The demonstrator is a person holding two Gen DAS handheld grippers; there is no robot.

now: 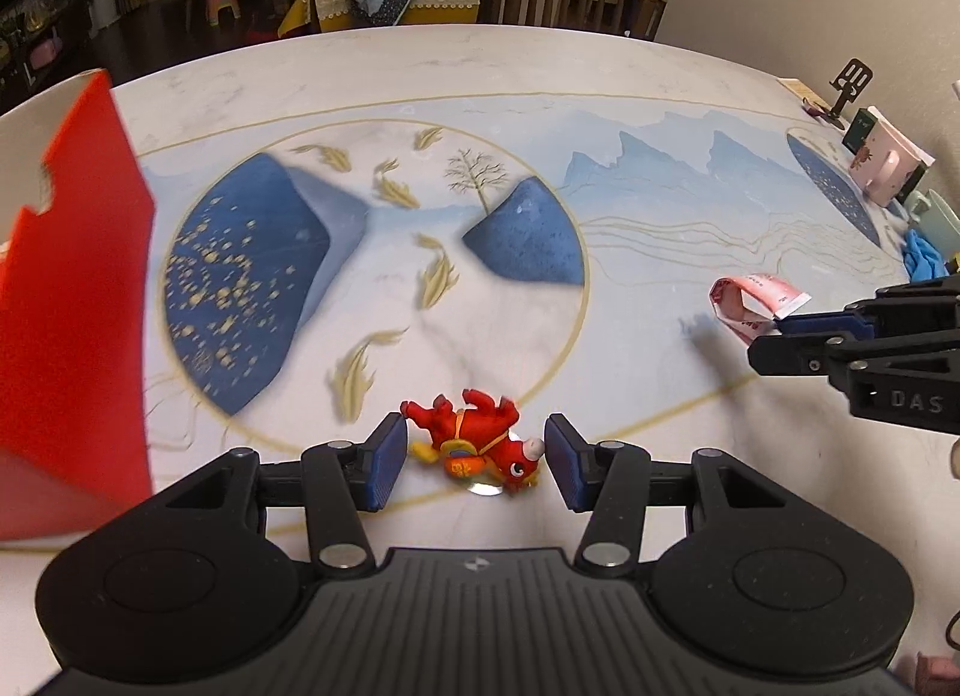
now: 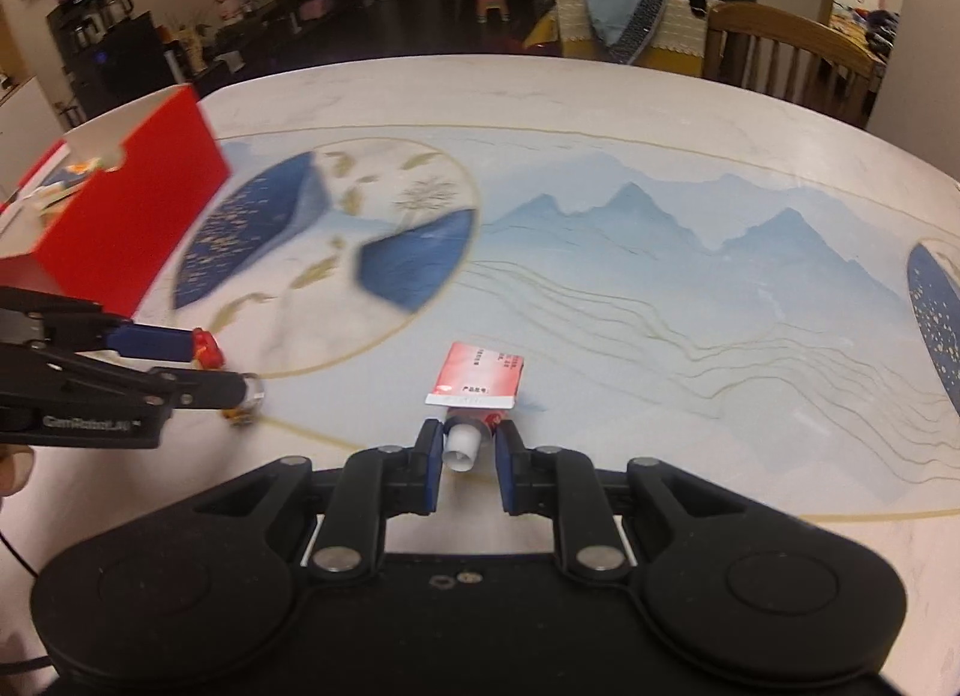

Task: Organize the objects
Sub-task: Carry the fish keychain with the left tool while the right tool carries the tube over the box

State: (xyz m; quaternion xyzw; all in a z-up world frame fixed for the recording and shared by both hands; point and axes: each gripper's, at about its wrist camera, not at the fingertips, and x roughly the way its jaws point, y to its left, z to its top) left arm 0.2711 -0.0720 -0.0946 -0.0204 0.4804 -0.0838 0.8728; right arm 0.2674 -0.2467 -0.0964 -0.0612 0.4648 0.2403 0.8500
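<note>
Risk of dropping: left hand-held gripper (image 1: 474, 459) pinching toy (image 1: 480, 447) by ends, right hand-held gripper (image 2: 469, 456) pinching tube (image 2: 474, 390) near cap; could slip before box (image 2: 129, 216).

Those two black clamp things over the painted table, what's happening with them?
A person is tidying up with a hand-held tool in each hand. The left tool has its pads on either side of a small red toy figure, gripping it. The right tool is shut on a red and white tube near its white cap. An open red box stands on the table off to the left, perhaps where these go.
</note>
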